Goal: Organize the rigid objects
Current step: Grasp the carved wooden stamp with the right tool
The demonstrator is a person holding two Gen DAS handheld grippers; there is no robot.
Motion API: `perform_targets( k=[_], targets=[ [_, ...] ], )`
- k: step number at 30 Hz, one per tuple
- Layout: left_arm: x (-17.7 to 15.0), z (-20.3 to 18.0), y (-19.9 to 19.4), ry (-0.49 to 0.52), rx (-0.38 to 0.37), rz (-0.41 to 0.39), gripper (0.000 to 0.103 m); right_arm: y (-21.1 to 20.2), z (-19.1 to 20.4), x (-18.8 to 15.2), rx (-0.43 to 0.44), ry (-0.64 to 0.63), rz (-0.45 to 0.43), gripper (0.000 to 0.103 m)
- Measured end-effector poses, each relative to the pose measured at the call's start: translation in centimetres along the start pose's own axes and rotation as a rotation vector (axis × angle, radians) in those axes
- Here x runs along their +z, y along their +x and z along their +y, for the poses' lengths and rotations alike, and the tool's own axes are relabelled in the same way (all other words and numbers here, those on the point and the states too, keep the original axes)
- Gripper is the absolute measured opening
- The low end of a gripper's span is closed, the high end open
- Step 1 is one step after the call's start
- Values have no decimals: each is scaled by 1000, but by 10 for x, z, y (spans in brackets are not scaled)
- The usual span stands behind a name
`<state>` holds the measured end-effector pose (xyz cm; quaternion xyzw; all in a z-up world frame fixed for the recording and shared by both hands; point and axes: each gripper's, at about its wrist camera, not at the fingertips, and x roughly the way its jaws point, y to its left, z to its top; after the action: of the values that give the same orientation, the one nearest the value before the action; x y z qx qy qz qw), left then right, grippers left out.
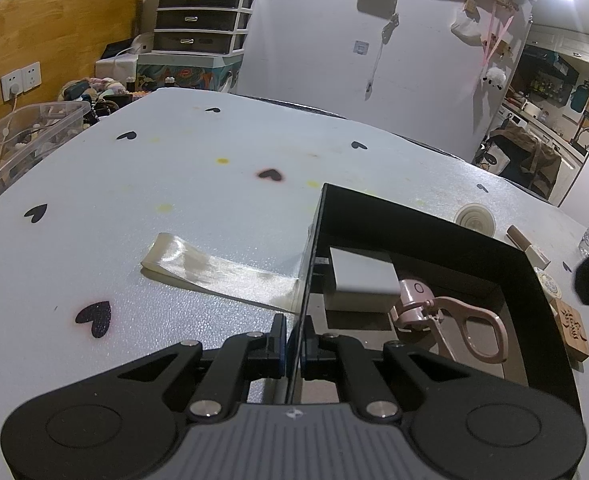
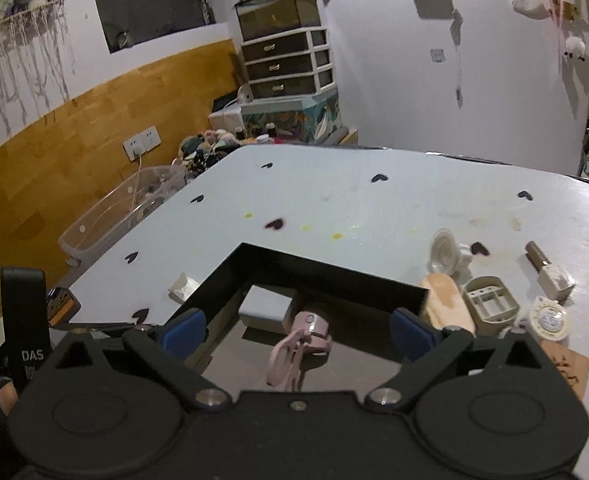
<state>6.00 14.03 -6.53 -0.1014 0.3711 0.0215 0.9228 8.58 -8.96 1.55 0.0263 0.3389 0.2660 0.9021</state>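
A black open box [image 2: 230,288] holds a grey block [image 2: 264,306] beside pink scissors-like tool [image 2: 294,344].

Left gripper [image 1: 293,346] clamped on the near left wall of a black box [image 1: 426,222].

Inside the box lie a grey rectangular block [image 1: 364,276] and a pink eyelash curler [image 1: 450,326], touching. A cream ribbon [image 1: 214,270] trails from the box wall across the heart-printed table [image 1: 154,184]. A carved wooden block [image 1: 572,330] sits just outside the box's right wall.

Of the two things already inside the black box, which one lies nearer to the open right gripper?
The pink curler. It lies just ahead of the right gripper, between its open jaws, while the grey block sits farther back in the black box.
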Motion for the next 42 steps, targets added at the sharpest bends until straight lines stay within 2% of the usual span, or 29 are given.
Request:
perform_targets(
  k=[6,19,28,33,35,39,42],
  targets=[
    [0,0,0,-1,0,0,6,-17,-20,-13,-54,11,-35,102],
    [0,0,0,0,1,0,6,-41,-85,-59,-236,76,-24,102],
    [0,0,-1,-1,1,1,6,-27,-124,-85,-366,173,19,102],
    [0,1,-1,-1,2,1,6,-11,-132,-81,-413,205,13,101],
    [0,1,-1,-2,1,1,6,-4,-136,-77,-414,225,12,96],
    [0,2,-1,-3,1,1,6,11,-143,-70,-427,254,26,93],
    [0,2,-1,-3,1,1,6,21,-142,-67,-458,216,41,83]
  ],
)
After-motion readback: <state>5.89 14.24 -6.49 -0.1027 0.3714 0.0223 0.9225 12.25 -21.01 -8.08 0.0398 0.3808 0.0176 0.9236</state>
